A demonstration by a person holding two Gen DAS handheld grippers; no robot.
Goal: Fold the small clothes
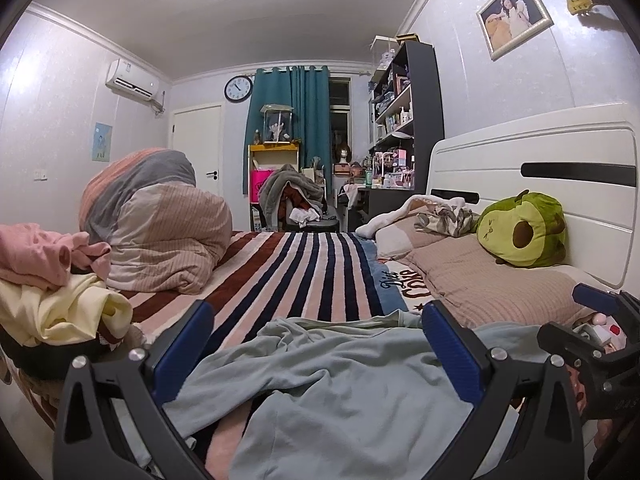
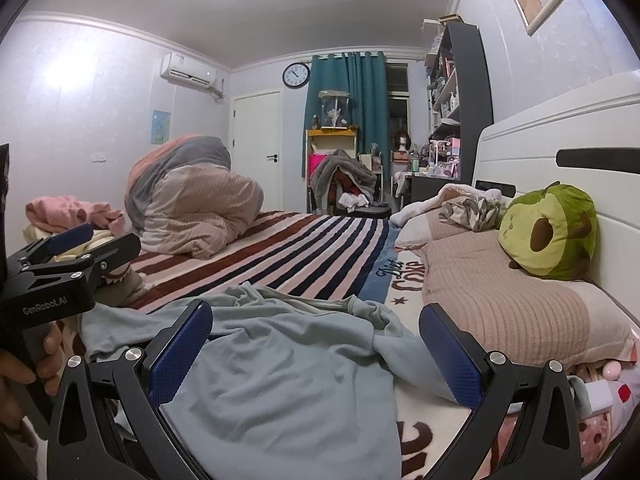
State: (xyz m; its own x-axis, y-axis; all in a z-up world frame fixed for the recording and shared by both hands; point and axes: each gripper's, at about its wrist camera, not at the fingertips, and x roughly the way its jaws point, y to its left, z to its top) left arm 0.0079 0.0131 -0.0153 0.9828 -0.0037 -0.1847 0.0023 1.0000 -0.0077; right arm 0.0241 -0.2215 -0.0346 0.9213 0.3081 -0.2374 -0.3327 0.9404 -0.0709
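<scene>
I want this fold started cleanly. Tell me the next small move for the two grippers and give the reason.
Probably lower both grippers onto the light blue garment and pinch its near edge to pull it flat. The left gripper and right gripper are both open with cloth between their fingers, gripping nothing, and the garment lies rumpled on the striped blanket.

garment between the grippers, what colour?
Plain pale blue-grey garment, no pattern; clearest in the right wrist view.
</scene>
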